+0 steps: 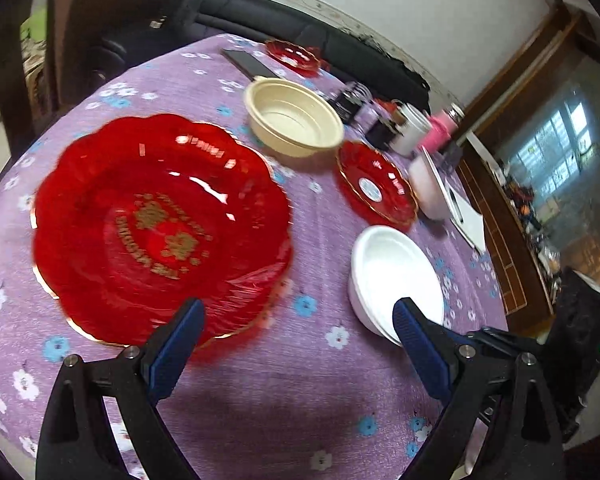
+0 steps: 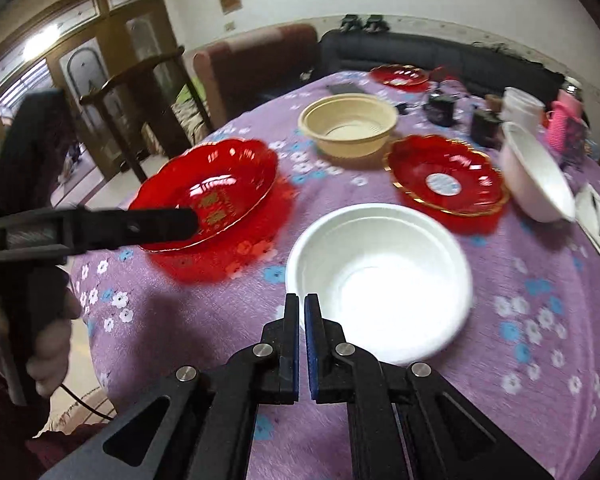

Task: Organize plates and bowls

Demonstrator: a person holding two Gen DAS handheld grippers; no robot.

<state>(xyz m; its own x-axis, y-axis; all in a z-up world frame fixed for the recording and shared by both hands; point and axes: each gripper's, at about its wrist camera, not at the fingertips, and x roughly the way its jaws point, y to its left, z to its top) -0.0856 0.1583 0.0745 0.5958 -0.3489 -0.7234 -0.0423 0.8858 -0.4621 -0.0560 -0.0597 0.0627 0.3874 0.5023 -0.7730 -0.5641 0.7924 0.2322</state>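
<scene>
3 scalloped red glass plates (image 2: 208, 190) and 3 bowls scattered unstacked across frame centre, nearly all sorting left; left gripper (image 1: 298, 322) spread wide beside big plate, right gripper (image 2: 302, 306) pressed together, empty, at white foam bowl's (image 2: 380, 276) rim.

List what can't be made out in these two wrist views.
- Gold lettering in the large red scalloped glass plate: motion blur in the left view; the left gripper covers it in the right view.
- Near rim of the white round bowl: hidden behind the right gripper, so any grip is unclear.
- Dark and pink clutter at the table's far side: too small and blurred.
</scene>
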